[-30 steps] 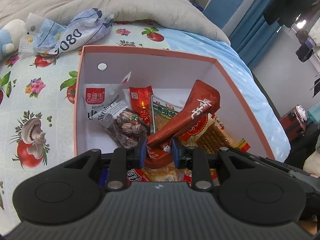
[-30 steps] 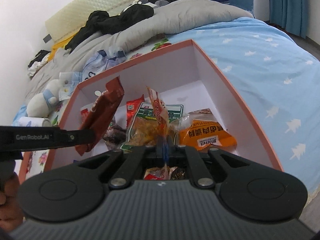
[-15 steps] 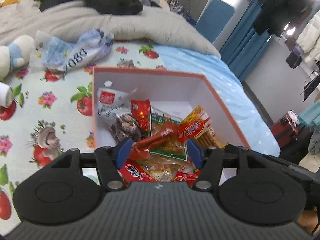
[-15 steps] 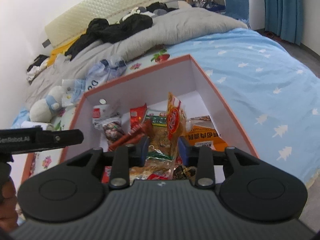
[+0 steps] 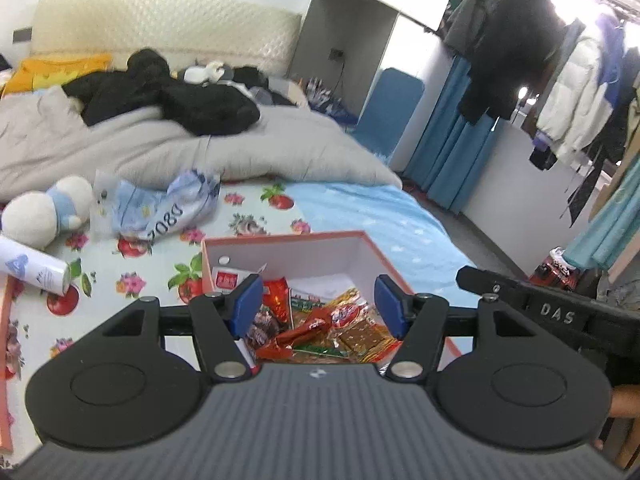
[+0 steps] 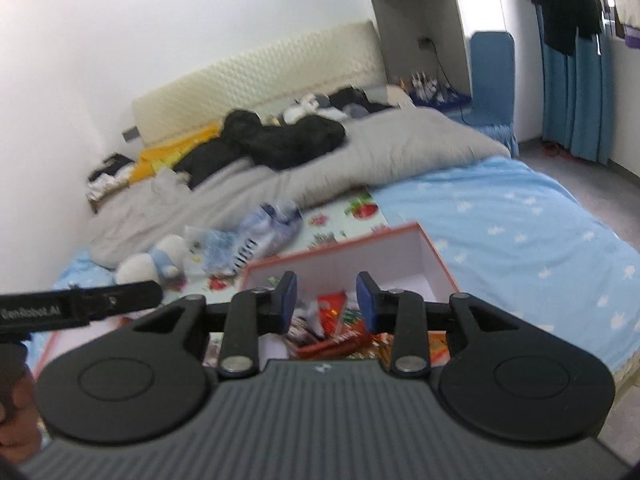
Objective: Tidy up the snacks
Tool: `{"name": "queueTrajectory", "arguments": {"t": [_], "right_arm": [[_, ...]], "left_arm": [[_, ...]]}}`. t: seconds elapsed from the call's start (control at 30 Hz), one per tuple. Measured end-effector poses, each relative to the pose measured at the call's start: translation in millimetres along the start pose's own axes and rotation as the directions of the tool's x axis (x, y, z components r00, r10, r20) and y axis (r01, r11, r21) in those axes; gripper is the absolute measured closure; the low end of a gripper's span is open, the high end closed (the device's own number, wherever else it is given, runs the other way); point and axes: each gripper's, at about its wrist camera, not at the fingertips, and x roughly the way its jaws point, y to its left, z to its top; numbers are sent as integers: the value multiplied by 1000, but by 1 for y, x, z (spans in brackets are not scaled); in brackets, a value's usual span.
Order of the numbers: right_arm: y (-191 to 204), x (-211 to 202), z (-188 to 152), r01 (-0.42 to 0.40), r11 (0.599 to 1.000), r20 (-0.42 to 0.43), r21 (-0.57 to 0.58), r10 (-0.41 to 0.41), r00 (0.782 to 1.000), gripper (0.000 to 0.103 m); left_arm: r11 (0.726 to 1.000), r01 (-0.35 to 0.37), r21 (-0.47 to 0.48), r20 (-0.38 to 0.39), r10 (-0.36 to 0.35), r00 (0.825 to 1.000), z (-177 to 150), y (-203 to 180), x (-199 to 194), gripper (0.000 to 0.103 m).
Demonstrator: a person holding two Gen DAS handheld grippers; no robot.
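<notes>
Both claws, left (image 5: 318,306) and right (image 6: 327,300), gape wide and empty, the box (image 5: 280,239) of snacks (image 5: 320,326) low centre of each frame, just beyond their tips

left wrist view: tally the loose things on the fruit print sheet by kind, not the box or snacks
plush toy: 1
crumpled blue bag: 1
white tube: 1
pink-edged flat piece, cut off at left: 1
total: 4
</notes>
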Motion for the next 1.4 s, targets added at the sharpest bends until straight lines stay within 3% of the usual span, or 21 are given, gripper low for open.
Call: {"name": "queueTrajectory", "arguments": {"t": [0.2,0.53,0.9,1.4], "right_arm": [[15,-42,-5,-11,1000,73,-9,12,997,67],[32,-80,-56,19,999,127,-38,-14,992,66],[32,-82,-117,47,999,69,-22,-46,997,66],[26,-80,-142,44,999,17,-8,-44,999,66]], "left_arm": [[1000,6,27,42,-7,999,-15,-5,-34,36],[999,-42,35,74,39,996,-68,5,-62,36],[997,-63,53,32,61,998,-120,7,-62,36],[996,-86,30,-27,87,996,-154,15,-53,36]]}}
